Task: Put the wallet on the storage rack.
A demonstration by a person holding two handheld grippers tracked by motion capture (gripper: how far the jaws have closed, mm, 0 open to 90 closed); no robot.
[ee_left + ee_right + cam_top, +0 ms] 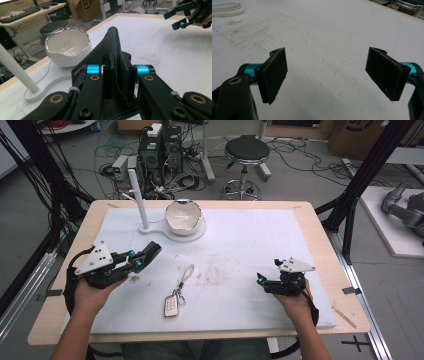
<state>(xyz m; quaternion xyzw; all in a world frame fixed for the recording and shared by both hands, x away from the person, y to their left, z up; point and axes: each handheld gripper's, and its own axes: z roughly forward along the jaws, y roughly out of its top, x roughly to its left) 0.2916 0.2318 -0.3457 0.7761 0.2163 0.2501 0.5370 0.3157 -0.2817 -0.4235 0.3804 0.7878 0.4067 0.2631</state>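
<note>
Left gripper (117, 72) pinched a black leather pouch (110, 47); right gripper (327, 75) stood wide and bare.
Both hovered over the white mat (250, 235); a key fob (171, 305) lay between them, the white bowl (183, 216) beyond, beside a white post (139, 195).

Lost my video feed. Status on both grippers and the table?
Left gripper shut on black leather pouch. Right gripper open, empty. Key fob lies between them; white bowl beyond.

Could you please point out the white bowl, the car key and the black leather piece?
white bowl (183, 216): high view, inner wall.
car key (171, 305): high view, fob body.
black leather piece (113, 40): left gripper view, upper part.
</note>
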